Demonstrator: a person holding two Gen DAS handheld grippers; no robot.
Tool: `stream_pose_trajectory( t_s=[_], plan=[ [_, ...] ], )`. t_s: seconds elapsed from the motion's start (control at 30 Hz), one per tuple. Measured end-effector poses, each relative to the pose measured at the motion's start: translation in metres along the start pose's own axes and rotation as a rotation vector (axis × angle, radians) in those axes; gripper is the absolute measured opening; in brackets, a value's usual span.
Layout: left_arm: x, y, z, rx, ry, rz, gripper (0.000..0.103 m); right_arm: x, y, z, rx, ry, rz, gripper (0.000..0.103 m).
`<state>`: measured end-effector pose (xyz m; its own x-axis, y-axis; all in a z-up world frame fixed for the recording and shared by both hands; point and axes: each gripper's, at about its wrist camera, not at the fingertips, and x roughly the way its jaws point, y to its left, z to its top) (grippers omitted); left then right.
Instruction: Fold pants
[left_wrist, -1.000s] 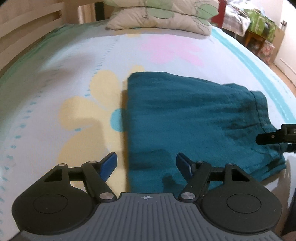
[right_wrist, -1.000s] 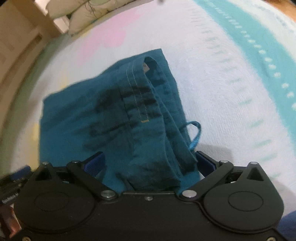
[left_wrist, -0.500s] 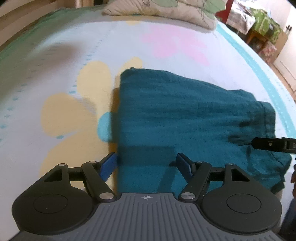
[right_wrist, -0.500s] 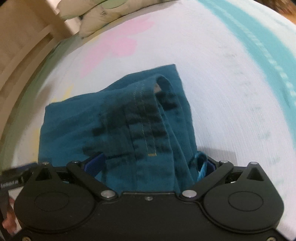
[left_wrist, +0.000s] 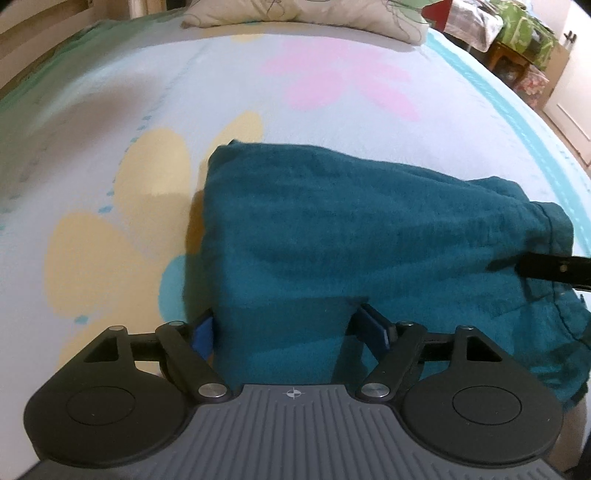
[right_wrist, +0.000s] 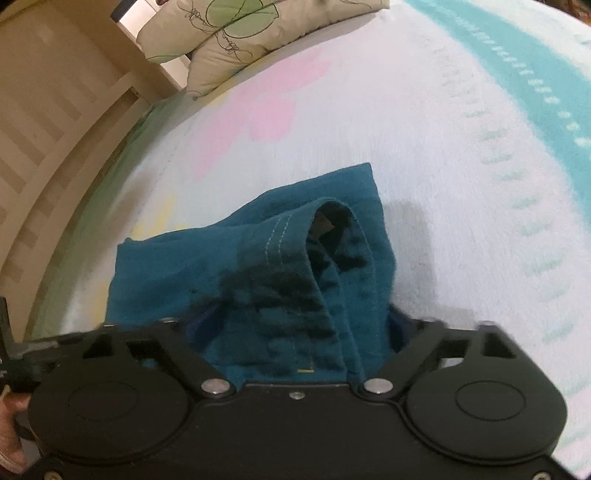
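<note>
Teal pants (left_wrist: 369, 221) lie folded into a thick rectangle on the flowered bed sheet (left_wrist: 110, 147). My left gripper (left_wrist: 288, 325) straddles their near left corner. Its jaws are opening, and the cloth fills the gap between the blue pads (left_wrist: 203, 332). In the right wrist view the stitched waistband end of the pants (right_wrist: 288, 280) bulges up in a ridge. My right gripper (right_wrist: 299, 325) straddles that end, its jaws closing with the cloth between them. One right finger (left_wrist: 554, 271) shows in the left wrist view, resting on the waistband.
Pillows (left_wrist: 314, 14) lie at the head of the bed, against a wooden headboard (right_wrist: 55, 129). A teal stripe (right_wrist: 535, 55) runs along the sheet's right side. Cluttered furniture (left_wrist: 524, 44) stands beyond the bed's right edge. A hand (right_wrist: 11, 406) shows at the lower left.
Both grippers have moved forward over the pants, so cloth now sits between each pair of fingers. The right jaws have narrowed around the waistband end. The blue drawstring loop is no longer seen.
</note>
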<state>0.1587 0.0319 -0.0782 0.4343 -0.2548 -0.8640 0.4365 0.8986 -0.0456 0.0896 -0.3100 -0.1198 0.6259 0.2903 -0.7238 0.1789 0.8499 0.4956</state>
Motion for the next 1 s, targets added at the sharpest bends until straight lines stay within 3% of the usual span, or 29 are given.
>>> stream_pose_trajectory(
  t_s=[0.17, 0.33, 0.53, 0.63, 0.7, 0.77, 0.9, 1.0],
  plan=[
    [0.0, -0.006, 0.003, -0.013, 0.004, 0.017, 0.075, -0.001, 0.0, -0.003, 0.011, -0.005, -0.007, 0.066],
    [-0.003, -0.01, 0.003, -0.03, 0.003, 0.026, 0.073, 0.0, 0.006, -0.004, -0.009, -0.007, -0.024, 0.064],
    [-0.006, -0.011, 0.005, -0.039, 0.003, 0.028, 0.063, 0.0, 0.006, -0.004, -0.008, -0.008, -0.026, 0.064],
    [-0.007, -0.009, 0.007, -0.044, -0.005, 0.03, 0.05, -0.002, 0.007, -0.005, -0.014, -0.01, -0.032, 0.063],
    [-0.011, -0.007, 0.007, -0.049, -0.025, 0.049, 0.023, -0.002, 0.007, -0.005, -0.022, -0.013, -0.042, 0.059],
    [-0.017, -0.006, 0.007, -0.063, -0.05, 0.06, 0.014, -0.002, 0.01, -0.004, -0.033, -0.015, -0.048, 0.051],
    [-0.033, -0.008, 0.005, -0.087, -0.115, 0.083, 0.006, -0.007, 0.02, -0.005, -0.086, -0.026, -0.053, 0.034],
    [-0.048, -0.007, 0.004, -0.09, -0.156, 0.108, 0.006, -0.016, 0.037, -0.006, -0.138, -0.048, -0.056, 0.028]
  ],
)
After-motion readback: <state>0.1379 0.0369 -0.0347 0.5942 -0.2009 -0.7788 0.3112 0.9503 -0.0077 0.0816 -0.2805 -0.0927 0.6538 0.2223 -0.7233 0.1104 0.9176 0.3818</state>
